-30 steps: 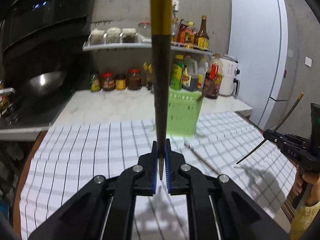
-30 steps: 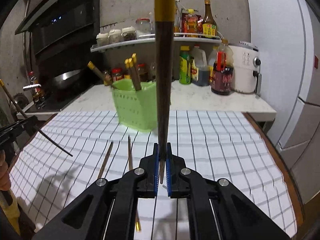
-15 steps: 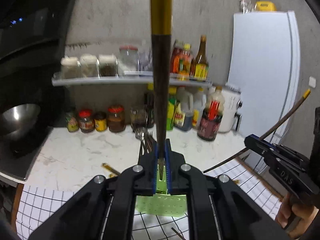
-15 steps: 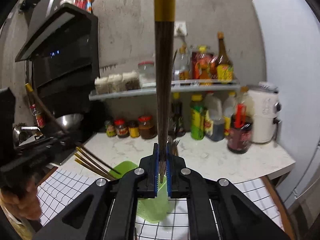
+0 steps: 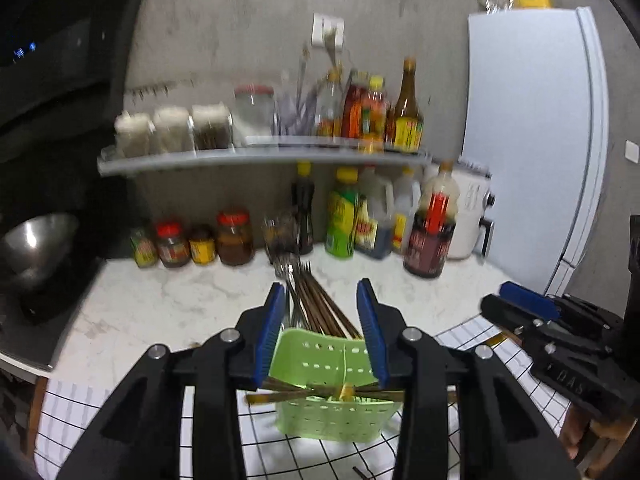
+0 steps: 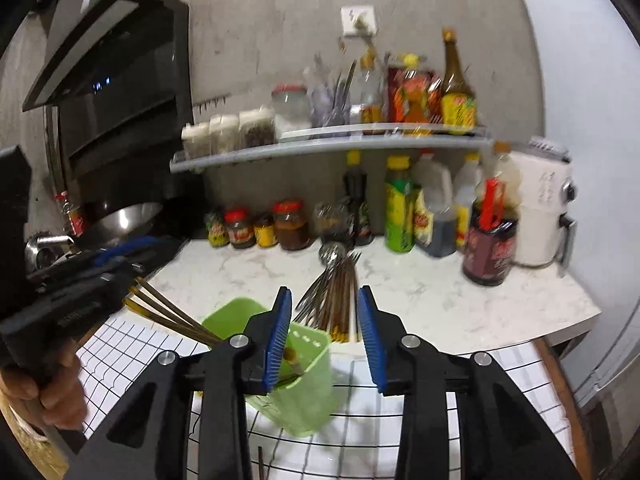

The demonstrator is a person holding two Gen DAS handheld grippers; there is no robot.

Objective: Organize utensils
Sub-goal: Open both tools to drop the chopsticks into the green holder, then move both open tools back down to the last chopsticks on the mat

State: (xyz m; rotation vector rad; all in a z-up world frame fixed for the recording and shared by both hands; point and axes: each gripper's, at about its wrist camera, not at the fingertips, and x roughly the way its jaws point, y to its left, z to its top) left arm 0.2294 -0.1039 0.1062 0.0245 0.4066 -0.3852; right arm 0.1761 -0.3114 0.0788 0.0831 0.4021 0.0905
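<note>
**Both grippers stand open above the green utensil basket**

A green perforated basket (image 5: 336, 392) stands on the checked cloth (image 6: 520, 380) covering the table, holding dark chopsticks (image 5: 320, 312) and steel forks (image 5: 288, 276) whose heads lean away toward the back wall. Gold-capped chopsticks (image 6: 168, 312) in its other compartment slant out to the left in the right wrist view, long axes tilted, caps outermost. One or two chopsticks (image 5: 304, 394) appear to lie across the basket's near rim, crosswise to the rest, though blur makes this uncertain. The left gripper (image 5: 322, 332) hangs just over the basket, blue pads well apart and nothing between them; the right gripper (image 6: 324, 336) is likewise spread and empty over the nearer compartment. Loose chopsticks (image 6: 260, 462) lie on the cloth below. To finish well, any stick bridging the rim should be tipped so it drops lengthwise among its fellows, and the strays taken near the thin end, then lowered point down. Sauce bottles (image 5: 428, 224) and jars (image 5: 234, 238) line the marble counter (image 5: 168, 304) behind.
</note>
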